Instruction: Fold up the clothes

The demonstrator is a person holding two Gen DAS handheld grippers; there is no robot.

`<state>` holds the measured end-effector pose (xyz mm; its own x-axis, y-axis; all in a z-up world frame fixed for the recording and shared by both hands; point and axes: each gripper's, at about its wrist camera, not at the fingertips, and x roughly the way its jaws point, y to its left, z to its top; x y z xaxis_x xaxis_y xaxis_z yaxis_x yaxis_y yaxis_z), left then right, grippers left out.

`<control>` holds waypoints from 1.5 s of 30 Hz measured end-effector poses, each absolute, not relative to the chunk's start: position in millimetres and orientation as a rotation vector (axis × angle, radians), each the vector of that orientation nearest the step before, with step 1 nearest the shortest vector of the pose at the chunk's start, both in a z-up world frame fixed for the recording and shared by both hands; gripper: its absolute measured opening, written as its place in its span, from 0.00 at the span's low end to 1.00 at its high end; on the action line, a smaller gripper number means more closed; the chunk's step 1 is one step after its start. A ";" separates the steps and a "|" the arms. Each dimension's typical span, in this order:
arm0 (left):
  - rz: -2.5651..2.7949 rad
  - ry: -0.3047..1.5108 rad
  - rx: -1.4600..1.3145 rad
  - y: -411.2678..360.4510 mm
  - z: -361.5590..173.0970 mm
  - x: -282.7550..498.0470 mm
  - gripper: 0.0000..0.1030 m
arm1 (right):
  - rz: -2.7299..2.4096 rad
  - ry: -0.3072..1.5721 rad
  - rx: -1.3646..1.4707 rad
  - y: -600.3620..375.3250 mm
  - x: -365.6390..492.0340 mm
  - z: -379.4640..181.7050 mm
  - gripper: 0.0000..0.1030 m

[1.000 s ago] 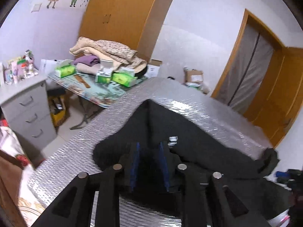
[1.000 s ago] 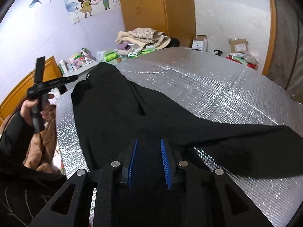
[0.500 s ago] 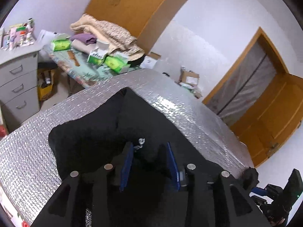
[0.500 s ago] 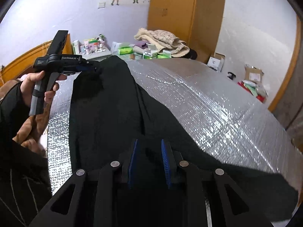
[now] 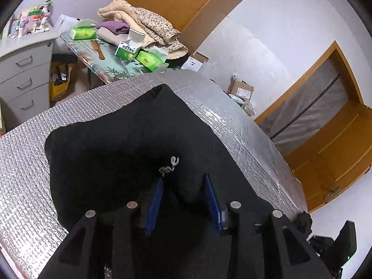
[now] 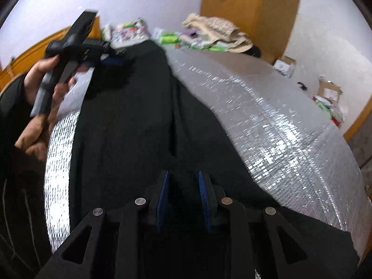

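Note:
A black garment point(image 5: 121, 148) with small white lettering point(image 5: 169, 164) lies on the silver quilted surface point(image 5: 28, 162). My left gripper point(image 5: 183, 179) has black cloth between its blue pads, jaws a hand's width apart, and holds an edge of the garment. It also shows in the right wrist view point(image 6: 109, 58), at the garment's far left corner, in the person's hand. My right gripper point(image 6: 182, 176) has the black garment point(image 6: 139, 127) bunched between its blue pads at the near edge.
A low table point(image 5: 97, 67) with green tissue packs and folded blankets point(image 5: 148, 23) stands beyond the surface. A grey drawer unit point(image 5: 23, 69) is at the left. Cardboard boxes point(image 5: 241, 90) and a wooden door point(image 5: 337, 139) are at the right.
My left gripper has moved forward over the garment and its jaws have spread wider. The right wrist view has swung right; the left hand appears closer and higher in it.

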<state>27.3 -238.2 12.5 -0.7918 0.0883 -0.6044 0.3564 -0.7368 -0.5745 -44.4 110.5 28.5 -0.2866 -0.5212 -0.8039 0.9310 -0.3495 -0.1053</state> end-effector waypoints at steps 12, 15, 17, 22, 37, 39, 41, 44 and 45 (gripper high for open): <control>-2.596 1.080 0.949 -243.1 6.7 18.6 0.37 | -1.750 0.781 0.821 110.0 -50.8 31.2 0.27; -2.579 1.117 0.975 -247.1 5.5 15.6 0.31 | -1.727 0.788 0.872 109.1 -48.9 22.2 0.27; -2.586 1.116 0.980 -247.3 7.6 12.8 0.14 | -1.758 0.767 0.885 111.3 -48.8 23.7 0.11; -2.686 1.034 0.872 -239.0 38.6 16.2 0.07 | -1.838 0.698 0.808 121.7 -36.4 51.9 0.05; -2.548 0.949 0.951 -280.9 7.7 67.4 0.07 | -1.616 0.508 0.889 96.7 27.6 18.5 0.05; -2.549 0.940 0.952 -282.0 7.5 70.6 0.07 | -1.618 0.495 0.900 95.8 29.6 16.7 0.05; -2.584 0.900 0.924 -277.9 20.9 71.2 0.07 | -1.630 0.477 0.871 99.0 30.2 26.4 0.05; -2.631 0.846 0.876 -275.1 37.7 71.2 0.07 | -1.651 0.445 0.817 104.1 28.4 43.6 0.05; -2.642 0.833 0.867 -275.1 41.6 70.8 0.07 | -1.656 0.440 0.809 103.3 28.2 45.4 0.05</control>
<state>70.8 -275.1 41.6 -0.7959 -0.0461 -0.6036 0.3840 -0.8093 -0.4445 28.2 103.3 45.4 -0.0778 -0.6976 -0.7122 0.9591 -0.2473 0.1375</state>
